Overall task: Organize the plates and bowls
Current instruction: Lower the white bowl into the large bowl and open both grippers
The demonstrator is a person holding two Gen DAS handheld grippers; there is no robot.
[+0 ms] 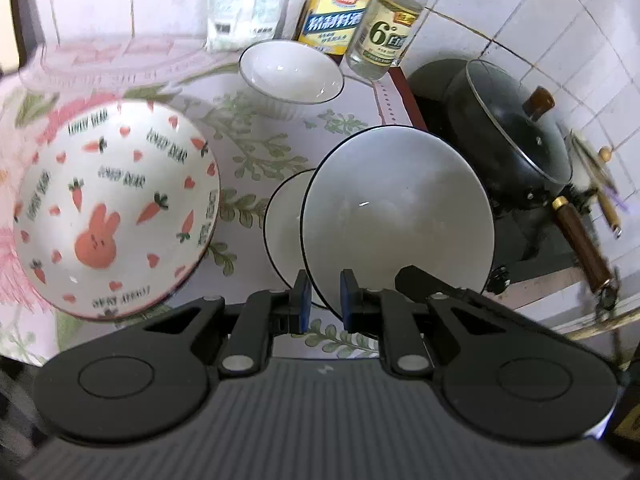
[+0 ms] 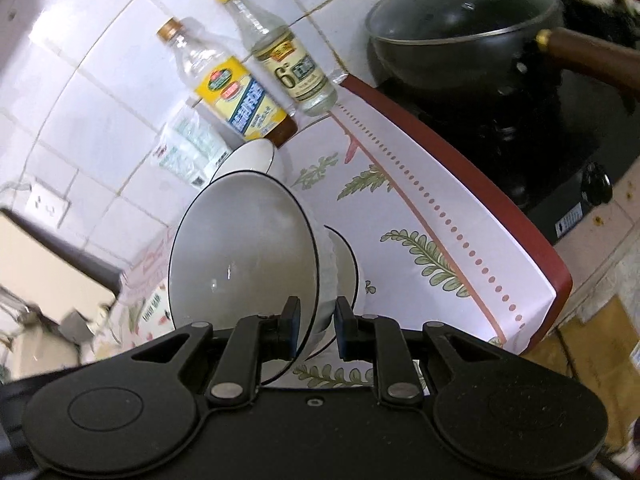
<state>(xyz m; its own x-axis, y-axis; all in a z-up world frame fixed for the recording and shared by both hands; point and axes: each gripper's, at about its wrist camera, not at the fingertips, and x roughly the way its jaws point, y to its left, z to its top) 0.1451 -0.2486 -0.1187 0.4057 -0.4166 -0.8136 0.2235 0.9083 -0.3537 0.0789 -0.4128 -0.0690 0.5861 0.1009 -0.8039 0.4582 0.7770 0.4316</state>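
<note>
Both hand-held grippers, left (image 1: 325,296) and right (image 2: 317,326), pinch glossy round bowls (image 1: 396,216) (white, dark-rimmed) by rims.

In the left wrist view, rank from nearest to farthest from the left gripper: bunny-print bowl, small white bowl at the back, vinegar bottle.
From the left gripper:
1. bunny-print bowl, left side.
2. small white bowl, back centre.
3. vinegar bottle, against the wall, right of centre.

1. The round white ceramic bowl with a thin black rim (image 1: 396,208) is showing a plain glossy inside.
2. The round white ceramic bowl printed with orange carrots, hearts and a rabbit (image 1: 116,208) is displaying dark lettering.
3. The white tablecloth with green fern leaves (image 2: 432,256) is carrying a dotted pink line and a dark red border.
</note>
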